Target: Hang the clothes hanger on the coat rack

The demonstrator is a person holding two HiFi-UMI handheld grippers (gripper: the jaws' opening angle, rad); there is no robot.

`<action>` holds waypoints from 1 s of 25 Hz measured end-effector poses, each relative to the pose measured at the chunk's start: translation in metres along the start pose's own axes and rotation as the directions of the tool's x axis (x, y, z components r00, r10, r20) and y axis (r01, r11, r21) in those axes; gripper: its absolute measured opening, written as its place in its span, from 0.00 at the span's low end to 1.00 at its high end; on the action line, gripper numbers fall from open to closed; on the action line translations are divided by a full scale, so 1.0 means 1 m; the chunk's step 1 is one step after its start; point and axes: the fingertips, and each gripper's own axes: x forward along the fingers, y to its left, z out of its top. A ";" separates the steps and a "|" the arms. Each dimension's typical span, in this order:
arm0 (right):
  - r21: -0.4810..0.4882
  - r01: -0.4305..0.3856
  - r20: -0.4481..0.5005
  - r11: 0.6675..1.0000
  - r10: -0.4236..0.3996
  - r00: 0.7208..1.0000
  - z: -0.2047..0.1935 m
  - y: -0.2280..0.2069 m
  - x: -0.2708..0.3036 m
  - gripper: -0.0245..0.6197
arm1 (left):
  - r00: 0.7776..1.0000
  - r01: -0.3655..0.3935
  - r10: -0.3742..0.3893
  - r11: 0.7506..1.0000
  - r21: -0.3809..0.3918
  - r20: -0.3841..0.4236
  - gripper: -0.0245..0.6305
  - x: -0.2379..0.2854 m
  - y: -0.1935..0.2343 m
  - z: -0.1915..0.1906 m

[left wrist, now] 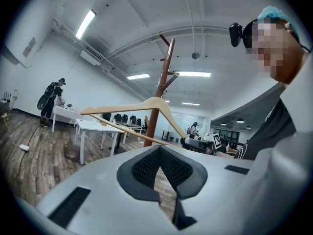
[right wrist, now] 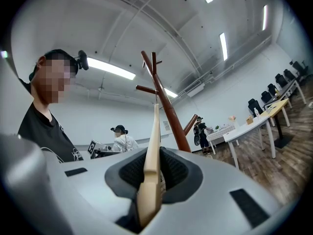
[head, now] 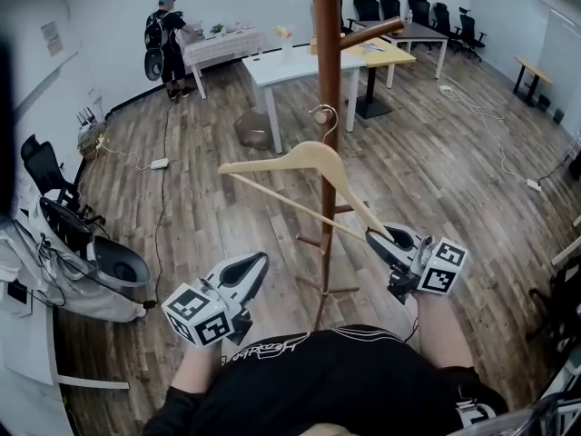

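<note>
Wood-plank floor point(head: 436, 153) stretches away beneath me, with white tables point(head: 300, 62) and black chairs point(head: 390, 5) along the far side, and a person point(head: 166, 34) with a backpack stands at one of the far tables. Right in front of me rises the brown coat rack point(head: 327, 62), with one peg point(head: 372, 33) angling up and off to the right near its top.

My right claw point(head: 381, 239) is clamped on the right-hand tip of the pale wooden hanger point(head: 300, 157). In the right gripper view the jaws are nearly together and the thin end of the wood is squeezed between the dark pads. I hold the hanger up in the air, its far arm reaching out to the left of the pole and its crossbar slanting down towards my grip. Its metal hook point(head: 324, 116) sits right at the pole, well below that upper peg. It seems to lie against the wood, but I cannot tell whether it has caught on anything.

My left claw point(head: 259, 262) hangs lower and to the left, apart from the hanger, with its tips together and nothing between them.
</note>
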 end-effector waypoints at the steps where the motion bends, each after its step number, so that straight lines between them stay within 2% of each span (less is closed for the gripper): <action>1: 0.004 -0.002 0.000 1.000 0.002 1.000 -0.001 -0.002 0.000 0.16 | 1.000 0.000 0.000 1.000 0.000 -0.002 0.05 0.001 0.001 0.000; 7: 0.019 0.000 -0.003 1.000 0.000 1.000 -0.010 -0.005 -0.009 0.16 | 1.000 -0.001 0.001 1.000 -0.002 -0.004 0.05 -0.002 -0.004 -0.009; 17: -0.049 0.083 -0.010 0.995 -0.084 0.996 -0.003 -0.004 -0.015 0.17 | 1.000 -0.004 0.005 1.000 -0.016 0.017 0.05 -0.014 -0.005 -0.010; 19: -0.067 0.111 -0.003 0.992 -0.112 0.994 -0.001 -0.003 -0.019 0.22 | 1.000 -0.002 0.003 1.000 -0.019 0.019 0.05 -0.018 -0.005 -0.012; 23: -0.115 0.212 0.027 0.970 -0.210 0.977 0.005 -0.007 -0.036 0.40 | 1.000 0.011 -0.010 1.000 -0.016 0.028 0.05 -0.023 -0.012 -0.015; 25: -0.150 0.273 0.043 0.950 -0.270 0.962 0.008 -0.005 -0.047 0.43 | 0.999 0.022 -0.021 1.000 -0.013 0.032 0.05 -0.027 -0.017 -0.016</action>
